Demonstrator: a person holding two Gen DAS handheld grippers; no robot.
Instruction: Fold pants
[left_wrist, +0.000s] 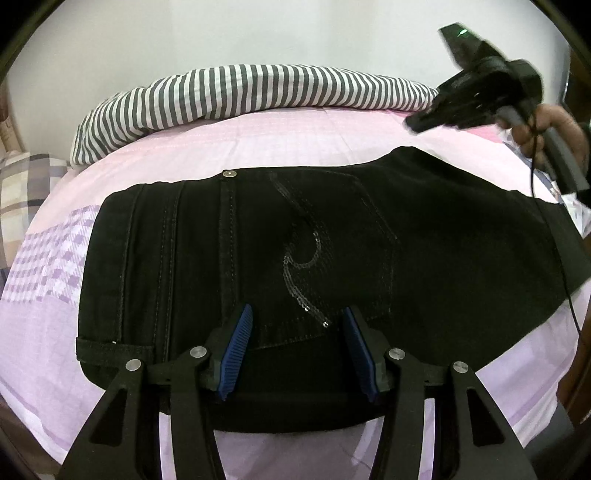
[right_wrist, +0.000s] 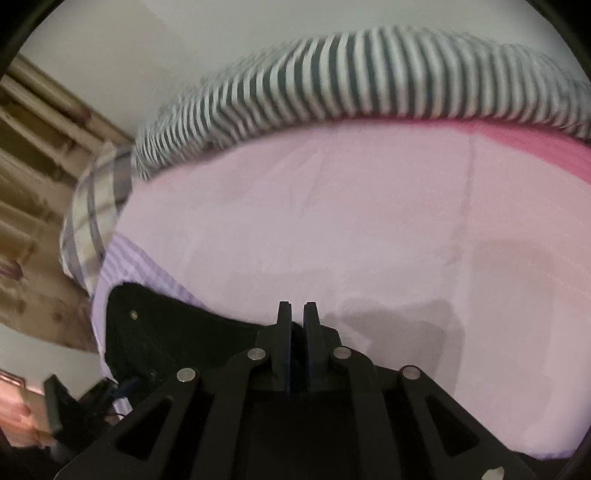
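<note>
Blue-padded fingers (left_wrist: 236, 350) of the left gripper (left_wrist: 297, 349) are being held wide apart in the left wrist view, low over the near edge of the black pants (left_wrist: 295, 258), and nothing is being clamped between them. The pants are being seen folded and lying flat on the pink bedsheet (left_wrist: 258, 147), with a sequin swirl (left_wrist: 299, 266) on the pocket and a metal button (left_wrist: 229, 173) at the far edge. A striped pillow (left_wrist: 240, 92) is being seen behind them, and the right gripper (left_wrist: 417, 123) is being held in a hand (left_wrist: 554, 129) above the far right corner of the pants, blurred. In the right wrist view, the right gripper (right_wrist: 297, 314) is being shown with its fingers (right_wrist: 284, 325) pressed nearly together and empty, over the pink sheet, while the pants (right_wrist: 166, 332) are being seen at the lower left, beside the striped pillow's (right_wrist: 369, 74) side of the bed.
</note>
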